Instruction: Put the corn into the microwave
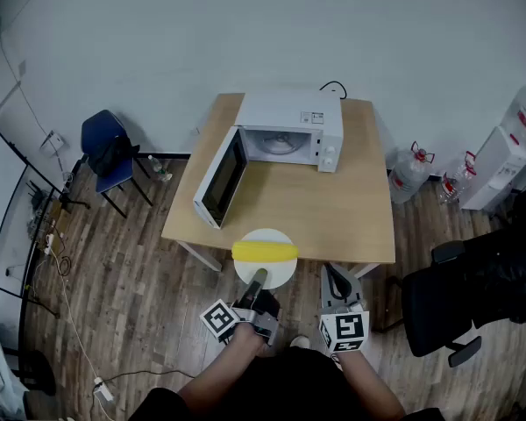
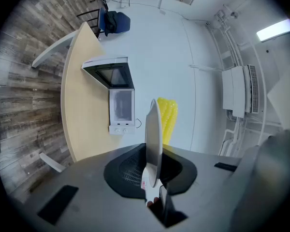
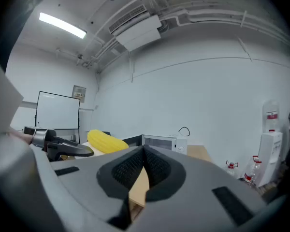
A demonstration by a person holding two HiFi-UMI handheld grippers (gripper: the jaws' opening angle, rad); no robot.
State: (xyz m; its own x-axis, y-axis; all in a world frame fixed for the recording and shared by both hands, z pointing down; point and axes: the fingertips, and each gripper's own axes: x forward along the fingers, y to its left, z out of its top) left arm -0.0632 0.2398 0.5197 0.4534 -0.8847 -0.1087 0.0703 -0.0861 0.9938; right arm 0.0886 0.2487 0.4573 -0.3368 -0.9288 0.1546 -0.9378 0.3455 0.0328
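A yellow corn cob (image 1: 265,252) lies on a white plate (image 1: 277,274) that hangs level just off the table's (image 1: 324,213) near edge. My left gripper (image 1: 258,279) is shut on the plate's near rim. In the left gripper view the plate (image 2: 153,139) stands edge-on between the jaws, with the corn (image 2: 167,119) on its right side. At the table's far end sits the white microwave (image 1: 291,130), its door (image 1: 221,179) swung open to the left. My right gripper (image 1: 334,276) hovers to the right of the plate, shut and holding nothing. It sees the corn (image 3: 106,141) to its left.
A blue chair (image 1: 110,152) with a dark bag stands left of the table. A black office chair (image 1: 460,301) is at the near right. Water bottles (image 1: 410,170) and a white dispenser (image 1: 495,170) line the right wall. Cables trail over the floor on the left.
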